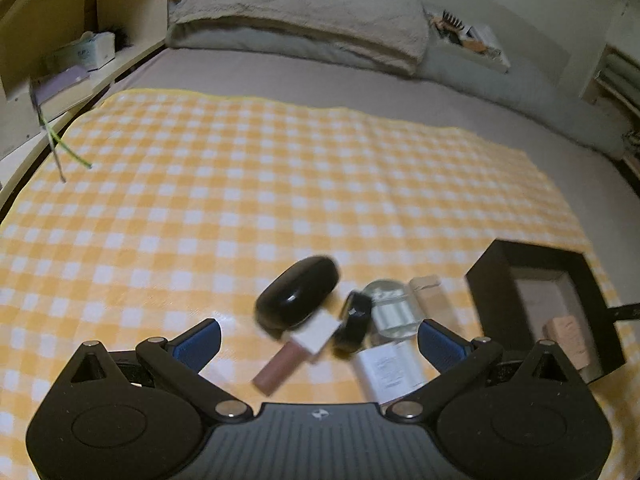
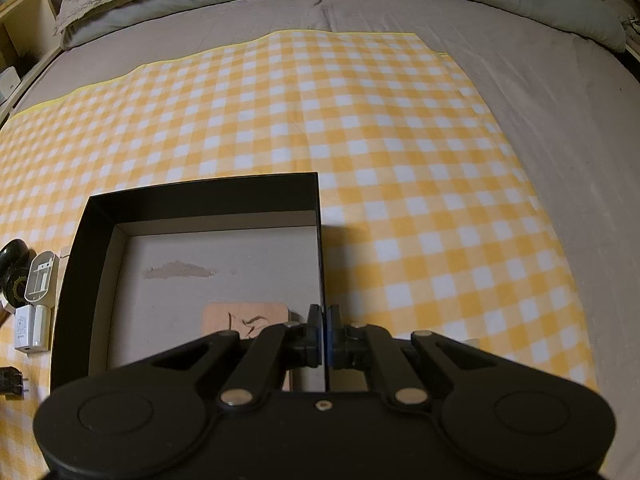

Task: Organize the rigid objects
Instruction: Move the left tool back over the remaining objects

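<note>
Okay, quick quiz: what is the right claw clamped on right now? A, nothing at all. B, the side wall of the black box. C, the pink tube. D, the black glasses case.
B: the right claw is shut on the black box, pinching its right-hand wall.

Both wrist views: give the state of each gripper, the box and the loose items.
left gripper: open, above the clutter
right gripper: shut on the box wall
black box: lidless, one wooden piece inside
black oval case: closed, outside box
pink tube: lying flat, capped
</note>
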`<state>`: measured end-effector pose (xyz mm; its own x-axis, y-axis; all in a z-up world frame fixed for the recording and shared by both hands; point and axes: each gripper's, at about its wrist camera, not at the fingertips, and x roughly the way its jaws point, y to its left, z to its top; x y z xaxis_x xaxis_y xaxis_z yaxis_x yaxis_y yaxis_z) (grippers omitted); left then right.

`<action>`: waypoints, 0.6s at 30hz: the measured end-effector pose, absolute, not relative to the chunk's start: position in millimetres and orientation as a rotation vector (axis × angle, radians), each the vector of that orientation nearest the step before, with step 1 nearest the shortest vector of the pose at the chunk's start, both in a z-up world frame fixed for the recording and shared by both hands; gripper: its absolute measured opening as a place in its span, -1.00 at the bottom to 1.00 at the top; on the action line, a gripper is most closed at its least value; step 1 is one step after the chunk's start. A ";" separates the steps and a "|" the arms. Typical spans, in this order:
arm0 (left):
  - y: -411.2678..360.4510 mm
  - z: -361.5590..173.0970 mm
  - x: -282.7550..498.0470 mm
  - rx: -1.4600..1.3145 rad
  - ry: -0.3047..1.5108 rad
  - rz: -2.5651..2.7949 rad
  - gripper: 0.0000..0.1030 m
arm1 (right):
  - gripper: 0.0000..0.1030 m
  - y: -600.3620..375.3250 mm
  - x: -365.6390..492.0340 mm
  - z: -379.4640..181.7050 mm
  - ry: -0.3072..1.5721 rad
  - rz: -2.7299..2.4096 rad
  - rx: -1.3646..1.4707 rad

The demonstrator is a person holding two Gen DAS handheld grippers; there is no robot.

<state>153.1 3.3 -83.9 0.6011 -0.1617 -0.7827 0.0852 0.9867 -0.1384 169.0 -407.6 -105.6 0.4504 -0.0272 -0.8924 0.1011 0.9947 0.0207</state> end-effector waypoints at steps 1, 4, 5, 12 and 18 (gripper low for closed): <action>5.3 -86.7 152.6 -0.081 0.925 -0.139 1.00 | -0.95 -407.3 169.1 -105.8 1.101 -0.080 0.074; 7.3 -94.5 151.4 -0.044 0.967 -0.161 1.00 | -0.95 -407.0 169.1 -106.0 1.101 -0.080 0.073; 7.6 -96.8 150.4 -0.030 0.982 -0.179 1.00 | -0.95 -407.0 169.1 -105.9 1.100 -0.080 0.073; 1.3 -117.0 135.8 -0.033 1.130 -0.203 1.00 | -0.95 -406.8 169.4 -106.2 1.106 -0.081 0.070; -1.2 -128.4 125.7 -0.188 1.225 -0.155 0.61 | -0.95 -405.9 169.6 -106.1 1.106 -0.081 0.069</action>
<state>125.7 -1.2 -128.4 0.3319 -0.2190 -0.9175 0.0167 0.9739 -0.2264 169.6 -405.9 -106.1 0.4456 -0.0315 -0.8947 0.0999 0.9949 0.0147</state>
